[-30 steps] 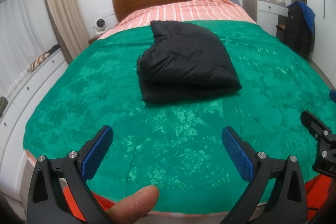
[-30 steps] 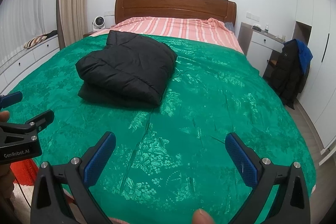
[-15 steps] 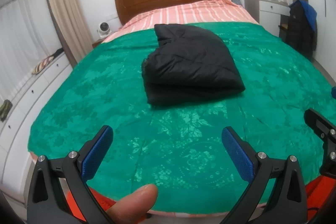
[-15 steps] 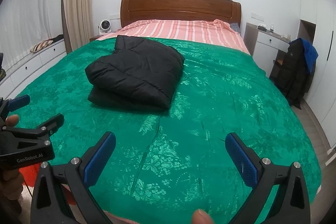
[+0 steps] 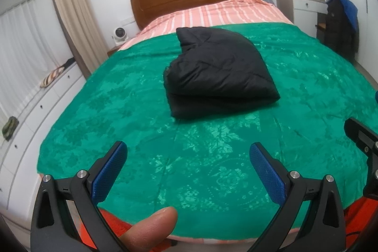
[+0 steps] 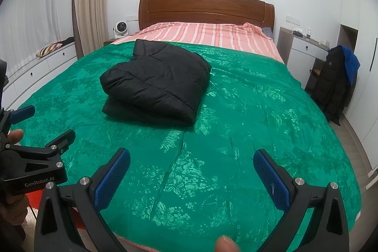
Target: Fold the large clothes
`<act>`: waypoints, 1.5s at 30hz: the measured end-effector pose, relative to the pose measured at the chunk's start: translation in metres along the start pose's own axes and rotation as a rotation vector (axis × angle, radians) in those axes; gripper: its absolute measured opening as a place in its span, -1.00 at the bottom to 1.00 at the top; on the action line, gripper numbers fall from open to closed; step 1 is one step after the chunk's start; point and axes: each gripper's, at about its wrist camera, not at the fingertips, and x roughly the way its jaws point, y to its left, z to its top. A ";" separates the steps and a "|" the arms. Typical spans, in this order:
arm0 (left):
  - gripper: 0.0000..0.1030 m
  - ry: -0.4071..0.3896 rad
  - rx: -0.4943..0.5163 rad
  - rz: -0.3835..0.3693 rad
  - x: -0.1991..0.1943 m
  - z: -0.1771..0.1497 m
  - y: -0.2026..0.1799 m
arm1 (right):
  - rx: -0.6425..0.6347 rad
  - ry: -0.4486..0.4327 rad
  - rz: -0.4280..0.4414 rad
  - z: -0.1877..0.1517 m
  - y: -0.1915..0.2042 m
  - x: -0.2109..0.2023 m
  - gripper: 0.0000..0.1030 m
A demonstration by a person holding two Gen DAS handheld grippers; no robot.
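Observation:
A black padded jacket lies folded in a thick bundle on the green bedspread, near the middle of the bed; it also shows in the right wrist view. My left gripper is open and empty, held over the foot of the bed, well short of the jacket. My right gripper is open and empty too, also over the foot of the bed. The left gripper also shows at the left edge of the right wrist view.
A wooden headboard and striped pink sheet are at the far end. White drawers run along the left wall. A dark coat hangs by a white desk on the right. A small fan stands on the nightstand.
Both grippers have pulled back and risen a little from the bed, so the jacket looks farther away. The jaws stay open.

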 end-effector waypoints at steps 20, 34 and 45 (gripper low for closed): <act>1.00 0.022 -0.041 -0.041 0.003 0.003 0.009 | -0.027 0.001 -0.033 0.009 0.008 -0.005 1.00; 1.00 0.030 -0.043 -0.052 0.003 0.004 0.008 | -0.034 0.021 -0.043 0.006 0.007 -0.001 1.00; 1.00 0.030 -0.043 -0.050 0.004 0.003 0.008 | -0.047 0.028 -0.043 0.004 0.011 0.000 1.00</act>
